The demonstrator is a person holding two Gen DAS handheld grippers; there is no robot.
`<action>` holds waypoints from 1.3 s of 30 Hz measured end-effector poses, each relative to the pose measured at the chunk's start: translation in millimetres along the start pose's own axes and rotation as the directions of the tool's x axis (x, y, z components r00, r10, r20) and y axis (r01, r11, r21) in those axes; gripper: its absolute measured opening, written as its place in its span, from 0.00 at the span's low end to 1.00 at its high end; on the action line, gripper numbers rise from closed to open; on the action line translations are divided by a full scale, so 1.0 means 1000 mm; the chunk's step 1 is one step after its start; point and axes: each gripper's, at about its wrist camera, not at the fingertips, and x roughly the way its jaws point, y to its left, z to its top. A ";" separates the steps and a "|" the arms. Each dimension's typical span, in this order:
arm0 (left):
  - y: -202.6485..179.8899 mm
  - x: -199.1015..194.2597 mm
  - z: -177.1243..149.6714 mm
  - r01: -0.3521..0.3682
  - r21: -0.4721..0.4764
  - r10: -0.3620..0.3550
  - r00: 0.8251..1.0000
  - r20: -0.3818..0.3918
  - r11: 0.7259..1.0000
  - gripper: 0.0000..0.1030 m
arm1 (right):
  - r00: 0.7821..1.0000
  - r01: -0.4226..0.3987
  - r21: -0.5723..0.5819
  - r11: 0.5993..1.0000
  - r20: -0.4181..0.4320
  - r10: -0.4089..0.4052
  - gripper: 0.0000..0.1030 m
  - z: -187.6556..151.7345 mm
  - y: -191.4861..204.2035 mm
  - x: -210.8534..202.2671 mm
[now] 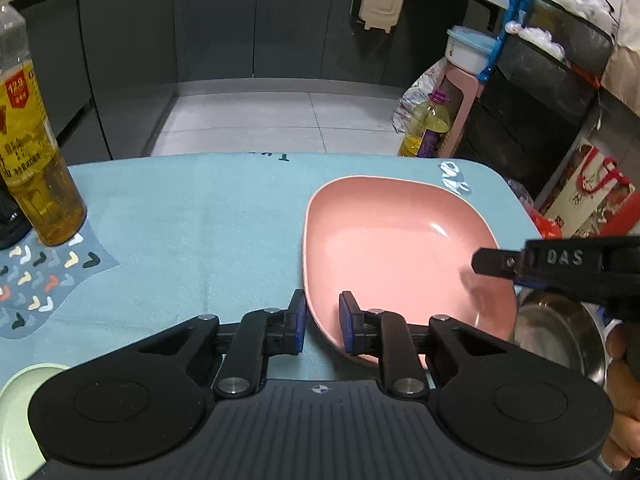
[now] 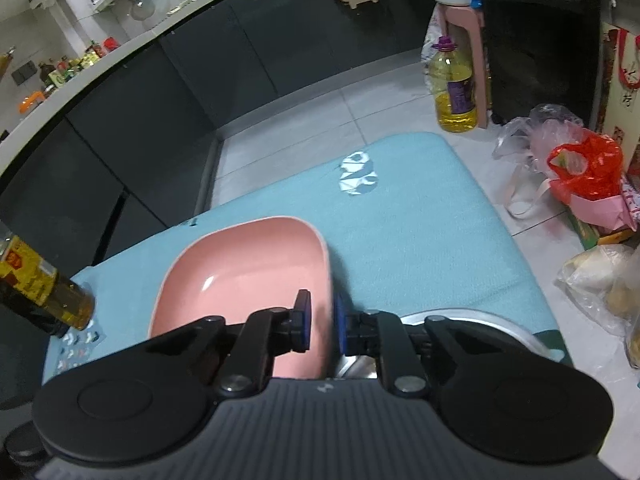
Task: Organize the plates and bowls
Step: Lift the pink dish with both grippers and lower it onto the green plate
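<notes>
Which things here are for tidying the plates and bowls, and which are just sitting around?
For the job: pink plate, metal bowl, green plate, left gripper, right gripper.
Just lying about: sauce bottle, oil jug, red bag.

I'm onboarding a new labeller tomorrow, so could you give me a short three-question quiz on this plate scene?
1. True or false: both grippers grip the pink plate.
2. What lies right of the plate, under the right gripper?
A. steel bowl
B. glass cup
C. wooden board
3. Which rim does the left gripper pinch?

Key:
1. True.
2. A, the steel bowl.
3. The plate's near left rim; the right gripper takes the right rim.
</notes>
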 end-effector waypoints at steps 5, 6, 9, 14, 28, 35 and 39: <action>0.000 -0.016 0.000 -0.024 0.010 0.024 0.999 0.031 1.000 0.16 | 1.000 -0.006 -0.035 0.999 0.022 0.006 0.05 -0.001 0.007 -0.009; 0.001 -0.019 0.000 -0.028 0.005 0.028 0.999 0.036 1.000 0.16 | 1.000 -0.018 -0.032 0.999 0.017 0.019 0.05 -0.001 0.007 -0.010; 0.007 -0.030 -0.001 -0.027 -0.011 0.027 0.998 0.050 1.000 0.16 | 0.999 -0.040 -0.038 0.998 0.017 0.040 0.05 -0.001 0.011 -0.016; 0.017 -0.059 -0.010 -0.043 -0.008 0.044 0.995 0.091 0.999 0.16 | 0.996 -0.082 -0.068 0.994 0.032 0.084 0.05 -0.005 0.024 -0.028; 0.101 -0.161 -0.071 -0.105 -0.116 0.124 0.979 0.165 0.988 0.17 | 0.968 -0.250 -0.261 0.933 -0.029 0.251 0.05 -0.049 0.109 -0.060; 0.134 -0.177 -0.099 -0.094 -0.183 0.123 0.980 0.154 0.979 0.17 | 0.966 -0.258 -0.341 0.904 -0.060 0.253 0.06 -0.069 0.146 -0.066; 0.150 -0.178 -0.109 -0.089 -0.214 0.121 0.982 0.144 0.973 0.17 | 0.968 -0.251 -0.370 0.895 -0.090 0.234 0.06 -0.082 0.164 -0.061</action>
